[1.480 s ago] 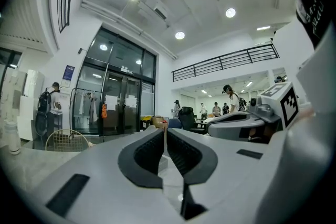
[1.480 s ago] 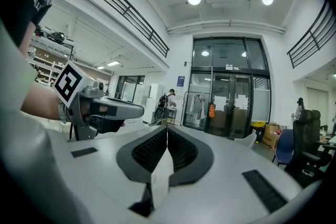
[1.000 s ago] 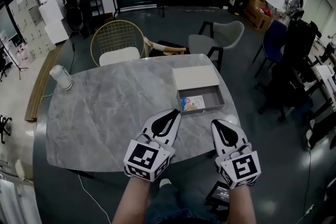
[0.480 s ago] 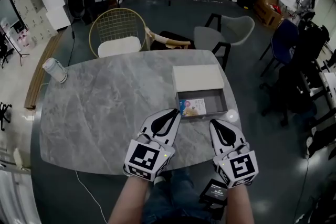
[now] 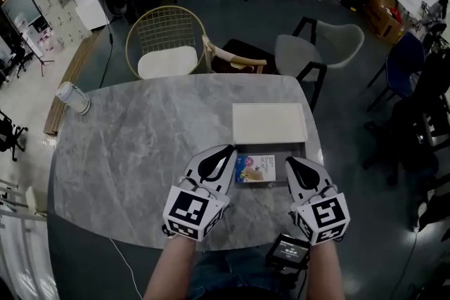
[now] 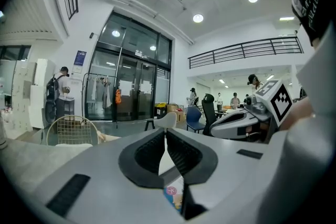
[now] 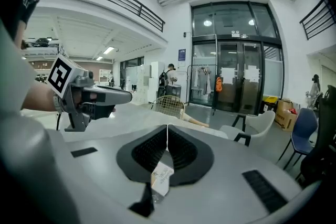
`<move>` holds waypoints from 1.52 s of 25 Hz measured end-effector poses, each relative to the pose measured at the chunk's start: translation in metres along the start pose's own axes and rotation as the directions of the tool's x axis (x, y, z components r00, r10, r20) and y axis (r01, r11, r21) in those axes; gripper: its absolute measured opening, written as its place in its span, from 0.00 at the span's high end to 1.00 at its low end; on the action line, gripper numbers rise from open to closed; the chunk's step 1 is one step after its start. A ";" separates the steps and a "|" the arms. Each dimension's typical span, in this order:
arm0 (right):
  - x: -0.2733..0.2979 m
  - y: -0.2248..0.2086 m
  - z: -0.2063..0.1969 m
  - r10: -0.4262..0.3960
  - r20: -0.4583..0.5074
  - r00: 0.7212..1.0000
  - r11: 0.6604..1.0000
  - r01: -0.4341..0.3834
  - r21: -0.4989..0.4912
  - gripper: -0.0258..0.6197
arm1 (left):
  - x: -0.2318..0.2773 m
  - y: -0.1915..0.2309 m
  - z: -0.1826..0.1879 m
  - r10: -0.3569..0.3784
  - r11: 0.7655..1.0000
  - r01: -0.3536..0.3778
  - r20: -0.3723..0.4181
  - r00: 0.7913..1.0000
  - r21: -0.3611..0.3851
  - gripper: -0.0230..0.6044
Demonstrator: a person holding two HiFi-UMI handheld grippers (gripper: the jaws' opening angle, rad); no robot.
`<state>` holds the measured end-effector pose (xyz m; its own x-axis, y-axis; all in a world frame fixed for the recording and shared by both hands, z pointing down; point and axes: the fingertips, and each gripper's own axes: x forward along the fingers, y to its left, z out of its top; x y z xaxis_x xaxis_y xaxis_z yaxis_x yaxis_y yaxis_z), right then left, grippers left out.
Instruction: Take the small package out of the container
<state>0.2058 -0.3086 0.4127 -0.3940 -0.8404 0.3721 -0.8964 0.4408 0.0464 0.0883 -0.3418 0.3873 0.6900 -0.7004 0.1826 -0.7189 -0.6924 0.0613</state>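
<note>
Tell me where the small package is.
Head view: the small package lies inside the grey container at the right of the table, just below the white lid, between the left gripper and right gripper.

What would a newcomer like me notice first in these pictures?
The left gripper and right gripper, white with black-and-white marker cubes, fill the foreground, fingers together. Between them, on the marble table, an open grey container holds a colourful small package.
</note>
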 end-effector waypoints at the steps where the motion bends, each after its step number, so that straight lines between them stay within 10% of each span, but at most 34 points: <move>1: 0.007 -0.005 -0.004 0.014 -0.013 1.000 1.000 -0.013 0.003 0.92 | 0.006 0.003 -0.004 0.011 1.000 -0.011 -0.013 1.000 -0.003 0.94; 11: 0.057 -0.009 -0.051 0.175 -0.191 0.966 0.981 -0.154 0.117 0.92 | 0.040 0.025 -0.049 0.063 0.993 -0.075 -0.133 0.989 -0.093 0.94; 23: 0.082 -0.007 -0.104 0.203 -0.400 0.894 0.969 -0.123 0.216 0.90 | 0.062 0.036 -0.091 -0.030 0.992 0.000 -0.234 0.972 -0.129 0.94; 25: 0.083 -0.004 -0.115 0.216 -0.451 0.866 0.963 -0.111 0.247 0.67 | 0.061 0.034 -0.095 -0.044 0.991 0.011 -0.246 0.968 -0.133 0.94; 29: 0.085 0.002 -0.139 0.256 -0.565 0.785 0.948 -0.088 0.307 0.55 | 0.061 0.036 -0.102 -0.054 0.989 0.016 -0.259 0.964 -0.147 0.94; 38: 0.103 0.000 -0.172 0.324 -0.707 0.629 0.907 0.007 0.422 0.49 | 0.059 0.055 -0.101 -0.029 0.986 -0.013 -0.250 0.968 -0.166 0.94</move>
<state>0.1999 -0.3410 0.6107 -0.3949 -0.1632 0.9041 -0.9010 0.2609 -0.3465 0.0815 -0.4037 0.5009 0.6680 -0.6143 0.4201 -0.7319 -0.6446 0.2211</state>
